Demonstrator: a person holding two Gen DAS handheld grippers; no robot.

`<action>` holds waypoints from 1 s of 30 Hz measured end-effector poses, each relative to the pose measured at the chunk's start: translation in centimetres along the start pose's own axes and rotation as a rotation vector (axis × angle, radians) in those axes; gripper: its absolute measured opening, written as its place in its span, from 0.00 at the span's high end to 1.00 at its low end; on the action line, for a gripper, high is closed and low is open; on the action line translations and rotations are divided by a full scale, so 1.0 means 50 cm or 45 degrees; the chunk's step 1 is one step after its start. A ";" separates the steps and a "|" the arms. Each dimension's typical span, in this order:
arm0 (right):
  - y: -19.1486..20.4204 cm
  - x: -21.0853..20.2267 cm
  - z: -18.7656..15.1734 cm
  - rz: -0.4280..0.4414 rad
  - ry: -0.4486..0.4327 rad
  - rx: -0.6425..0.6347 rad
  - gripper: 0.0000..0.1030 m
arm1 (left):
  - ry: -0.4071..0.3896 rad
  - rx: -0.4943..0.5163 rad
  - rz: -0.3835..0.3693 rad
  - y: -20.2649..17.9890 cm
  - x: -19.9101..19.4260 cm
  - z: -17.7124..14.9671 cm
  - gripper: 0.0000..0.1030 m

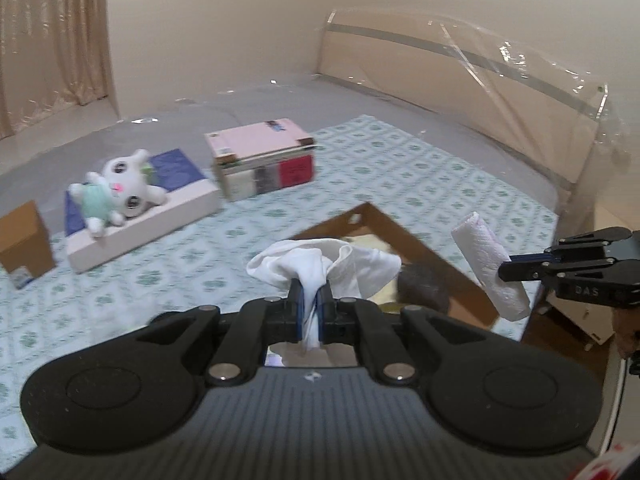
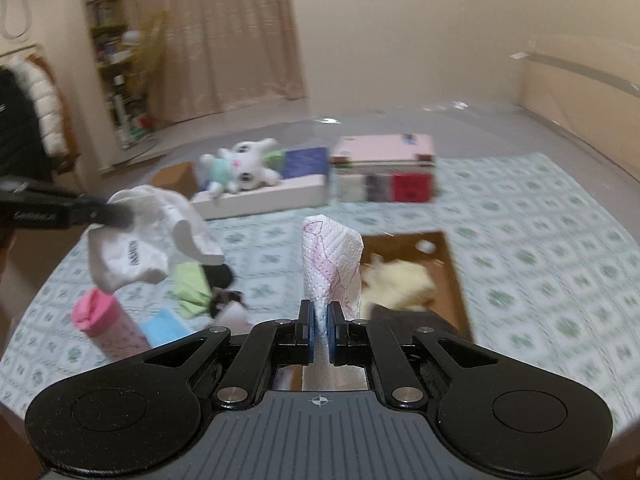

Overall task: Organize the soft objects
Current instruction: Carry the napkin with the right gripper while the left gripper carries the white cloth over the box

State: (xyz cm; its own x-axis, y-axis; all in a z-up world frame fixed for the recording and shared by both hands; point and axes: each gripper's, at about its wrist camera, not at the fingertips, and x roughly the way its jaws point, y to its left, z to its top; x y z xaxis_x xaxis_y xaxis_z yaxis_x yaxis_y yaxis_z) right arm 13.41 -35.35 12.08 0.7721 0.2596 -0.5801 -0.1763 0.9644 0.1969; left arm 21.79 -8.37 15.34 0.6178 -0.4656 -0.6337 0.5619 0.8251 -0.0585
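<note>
My left gripper (image 1: 311, 300) is shut on a white sock (image 1: 320, 264) and holds it in the air just left of an open cardboard box (image 1: 404, 232). The sock (image 2: 152, 236) and the left gripper (image 2: 116, 216) also show at the left of the right wrist view. My right gripper (image 2: 319, 320) is shut on a folded white paper towel (image 2: 332, 264) near the box (image 2: 448, 264). The towel (image 1: 490, 264) and the right gripper (image 1: 508, 266) show at the right of the left wrist view. The box holds a yellow soft thing (image 2: 400, 280) and a dark furry thing (image 1: 424, 288).
A white plush bunny (image 1: 116, 192) lies on a blue-topped box (image 1: 160, 208) at the back, next to a pink box (image 1: 264, 156). A green cloth (image 2: 192, 284), a black item (image 2: 220, 276), a blue cloth (image 2: 164, 328) and a pink bottle (image 2: 108, 324) lie on the patterned bedspread (image 2: 540, 240).
</note>
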 end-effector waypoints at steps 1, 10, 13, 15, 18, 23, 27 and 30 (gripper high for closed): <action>-0.014 -0.004 -0.005 -0.012 0.001 0.016 0.94 | 0.002 0.000 -0.017 -0.018 0.008 -0.002 0.95; -0.113 -0.001 -0.060 -0.041 0.024 0.134 0.94 | 0.067 -0.015 -0.106 -0.152 0.134 -0.034 0.95; -0.140 0.027 -0.075 -0.040 0.054 0.154 0.94 | 0.107 -0.034 -0.118 -0.178 0.186 -0.049 0.95; -0.150 0.049 -0.081 -0.048 0.072 0.151 0.94 | 0.127 -0.044 -0.117 -0.190 0.219 -0.059 0.95; -0.164 0.087 -0.090 -0.049 0.102 0.147 0.94 | 0.164 -0.068 -0.122 -0.201 0.270 -0.079 0.95; -0.174 0.152 -0.109 -0.057 0.169 0.103 0.94 | 0.214 -0.084 -0.099 -0.207 0.337 -0.111 0.95; -0.175 0.199 -0.130 -0.070 0.230 0.047 0.94 | 0.252 -0.094 -0.093 -0.208 0.374 -0.139 0.95; -0.178 0.228 -0.149 -0.086 0.274 0.005 0.94 | 0.271 -0.089 -0.094 -0.209 0.395 -0.155 0.95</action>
State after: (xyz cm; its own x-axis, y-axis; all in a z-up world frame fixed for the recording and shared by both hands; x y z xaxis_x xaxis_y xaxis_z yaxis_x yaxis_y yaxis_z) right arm 19.23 -40.61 -2.18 0.6338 0.1996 -0.7473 -0.1259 0.9799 0.1549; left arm 23.85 -23.72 -2.57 0.4424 -0.4533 -0.7738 0.5572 0.8150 -0.1589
